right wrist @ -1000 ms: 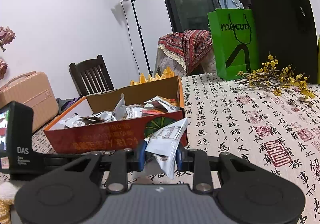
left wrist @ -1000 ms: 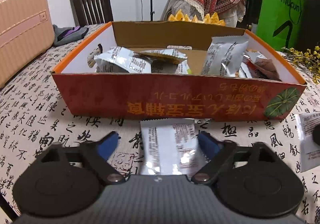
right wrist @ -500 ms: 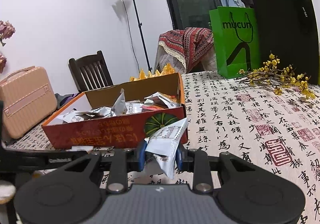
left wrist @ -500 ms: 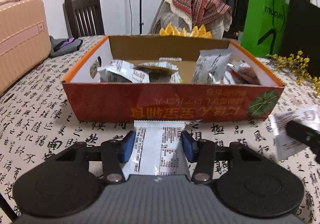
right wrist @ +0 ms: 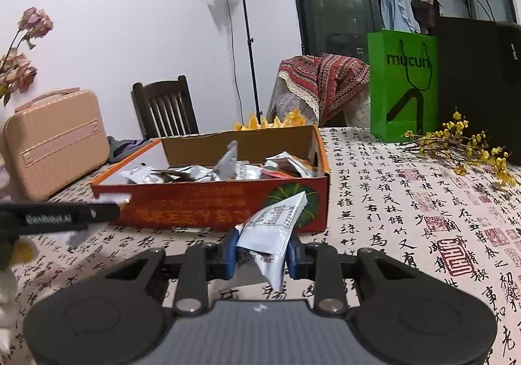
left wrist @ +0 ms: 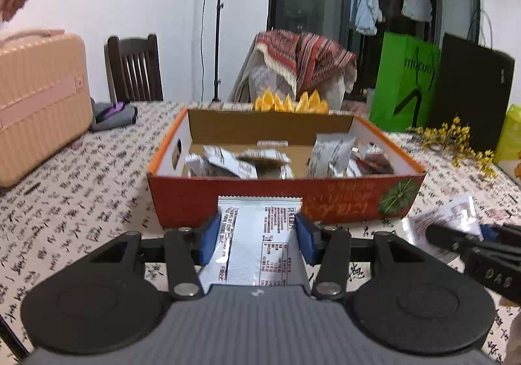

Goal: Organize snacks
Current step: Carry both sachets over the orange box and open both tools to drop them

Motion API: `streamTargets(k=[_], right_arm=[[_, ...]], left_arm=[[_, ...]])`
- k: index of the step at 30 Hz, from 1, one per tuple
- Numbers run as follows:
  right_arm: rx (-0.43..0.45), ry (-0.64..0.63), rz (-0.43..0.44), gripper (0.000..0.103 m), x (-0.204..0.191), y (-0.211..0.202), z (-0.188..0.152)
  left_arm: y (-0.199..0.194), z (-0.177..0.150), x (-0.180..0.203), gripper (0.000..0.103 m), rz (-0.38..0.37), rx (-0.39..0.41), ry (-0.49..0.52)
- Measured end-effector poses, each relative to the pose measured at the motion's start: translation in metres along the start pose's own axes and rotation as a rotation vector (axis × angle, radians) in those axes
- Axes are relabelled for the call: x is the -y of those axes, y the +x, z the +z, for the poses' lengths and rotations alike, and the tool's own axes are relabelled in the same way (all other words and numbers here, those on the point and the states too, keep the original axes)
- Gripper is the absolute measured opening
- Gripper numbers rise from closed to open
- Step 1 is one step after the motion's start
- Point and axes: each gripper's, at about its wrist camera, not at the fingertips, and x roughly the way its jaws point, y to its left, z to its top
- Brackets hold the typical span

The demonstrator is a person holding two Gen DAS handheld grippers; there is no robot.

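Both tools clamped on printed snack packets; green bag (right wrist: pixel 403 85) marked "mucun".

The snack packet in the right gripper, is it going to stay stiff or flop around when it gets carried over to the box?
Likely floppy: the snack packet already creases and folds between the right gripper pads. Probably light, since a pinch at one end holds it clear of the table. Its glossy film looks slippery, so it may shift on the way to the box.

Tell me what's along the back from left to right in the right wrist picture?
Pink flowers → pink suitcase → wooden chair → lamp stand → patterned blanket → green bag → black bag.
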Motion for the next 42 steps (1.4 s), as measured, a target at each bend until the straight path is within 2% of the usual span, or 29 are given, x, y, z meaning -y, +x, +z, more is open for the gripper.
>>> streamTargets(k=[8,17,25,30,35,38,42], right_arm=[[0.021,-0.041,-0.002,0.029,-0.02,-0.006,0.014],[0.07,-0.071,-0.013,0.029,-0.038,0.006,0.056],[0.092,-0.084,-0.019,0.029,-0.051,0.035,0.1],[0.08,-0.071,-0.03,0.029,-0.054,0.064,0.118],[0.052,-0.048,-0.039,0.029,-0.052,0.097,0.124],[0.047,-0.042,-0.049,0.028,-0.046,0.112,0.122],[0.056,-0.017,-0.052,0.028,-0.034,0.124,0.115]], left_arm=[[-0.02,0.015,-0.009,0.05,-0.046,0.08,0.007],[-0.015,0.048,-0.016,0.05,-0.084,0.156,0.009],[0.011,0.086,-0.021,0.05,-0.093,0.18,-0.025],[0.034,0.099,-0.025,0.05,-0.081,0.171,-0.069],[0.062,0.102,-0.032,0.05,-0.049,0.155,-0.112],[0.079,0.097,-0.036,0.05,-0.006,0.158,-0.116],[0.101,0.088,-0.045,0.05,0.004,0.136,-0.129]])
